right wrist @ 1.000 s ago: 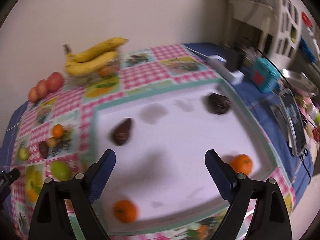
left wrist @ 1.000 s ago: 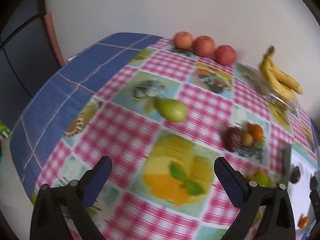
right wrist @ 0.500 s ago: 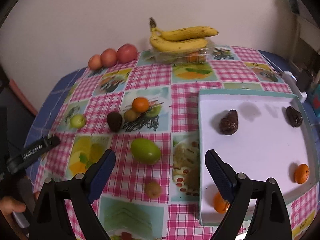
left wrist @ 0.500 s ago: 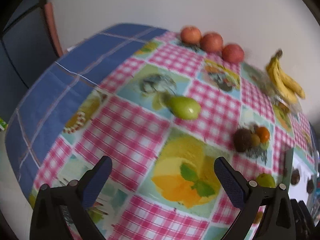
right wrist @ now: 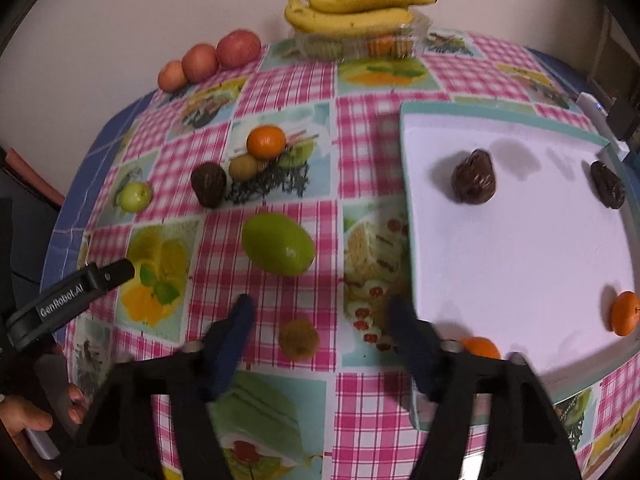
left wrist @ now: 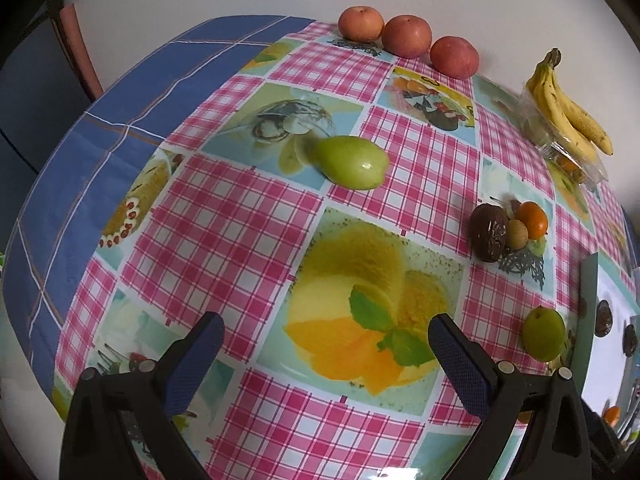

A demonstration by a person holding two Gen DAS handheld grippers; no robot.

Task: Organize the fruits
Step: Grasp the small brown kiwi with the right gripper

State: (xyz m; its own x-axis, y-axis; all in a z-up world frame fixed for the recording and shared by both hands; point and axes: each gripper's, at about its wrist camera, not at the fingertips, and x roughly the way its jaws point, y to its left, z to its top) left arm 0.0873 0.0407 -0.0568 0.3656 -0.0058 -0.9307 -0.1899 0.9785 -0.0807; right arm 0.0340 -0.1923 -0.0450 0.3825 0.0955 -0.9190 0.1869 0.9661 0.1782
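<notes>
My right gripper (right wrist: 320, 324) is open and empty, hovering over a small brown kiwi (right wrist: 299, 339) that lies between its fingers. A green mango (right wrist: 278, 249) lies just beyond. A white tray (right wrist: 520, 240) at the right holds two dark avocados (right wrist: 473, 182) and two oranges (right wrist: 625, 313). An avocado (right wrist: 208, 184), a small brown fruit (right wrist: 243, 166) and an orange (right wrist: 265, 142) lie together further back. My left gripper (left wrist: 320, 344) is open and empty over the tablecloth, short of a green pear (left wrist: 352, 162).
Three apples (left wrist: 408, 36) line the far wall. Bananas (right wrist: 352, 8) rest on a clear plastic box (right wrist: 360, 42). A small green fruit (right wrist: 135, 197) lies at the left. The table's blue left edge (left wrist: 80, 152) drops off. The left gripper (right wrist: 72, 292) shows in the right wrist view.
My right gripper swung left from over the tray and came down over the kiwi, its fingers closer together. My left gripper moved forward towards the pear.
</notes>
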